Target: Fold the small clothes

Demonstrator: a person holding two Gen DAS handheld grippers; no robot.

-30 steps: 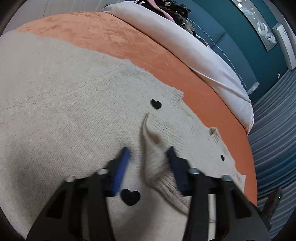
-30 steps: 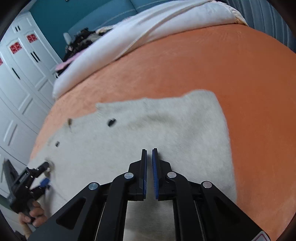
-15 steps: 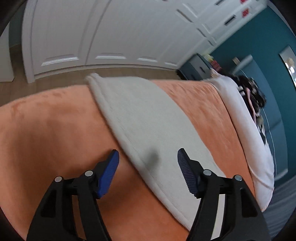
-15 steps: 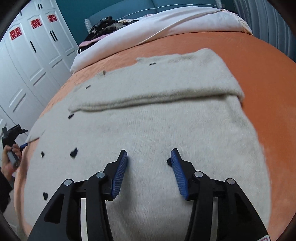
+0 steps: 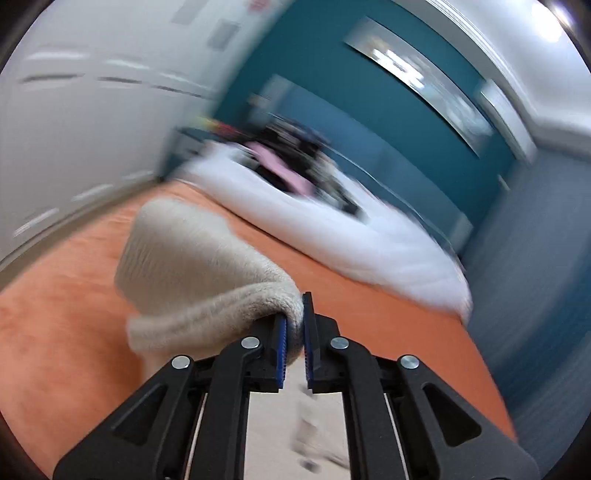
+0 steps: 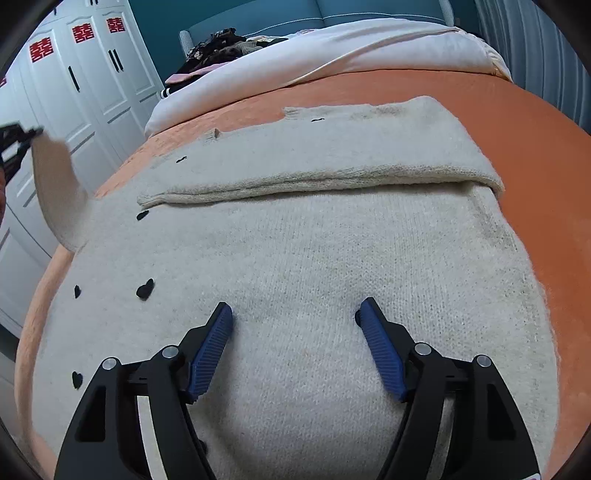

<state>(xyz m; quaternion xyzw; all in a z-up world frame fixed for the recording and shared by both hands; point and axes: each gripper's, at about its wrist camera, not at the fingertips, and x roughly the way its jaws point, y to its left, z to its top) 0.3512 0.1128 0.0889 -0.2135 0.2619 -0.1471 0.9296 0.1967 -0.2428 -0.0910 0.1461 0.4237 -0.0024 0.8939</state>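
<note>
Left gripper (image 5: 293, 325): closing on lifted sweater (image 6: 295, 266) sleeve fold. Right gripper (image 6: 293, 314): opening wide over sweater body, gripping nothing.

Sweater (image 6: 314, 266): cream knit, small black heart motifs (image 6: 145, 288). Bedspread (image 6: 535, 122): orange. Duvet (image 6: 332, 48): white. Wall (image 5: 332, 96): teal. Wardrobe doors (image 6: 92, 81): white, black handles, red emblems (image 6: 83, 33). Gripper pads (image 6: 382, 354): blue, ribbed; gripper bodies: black.
</note>
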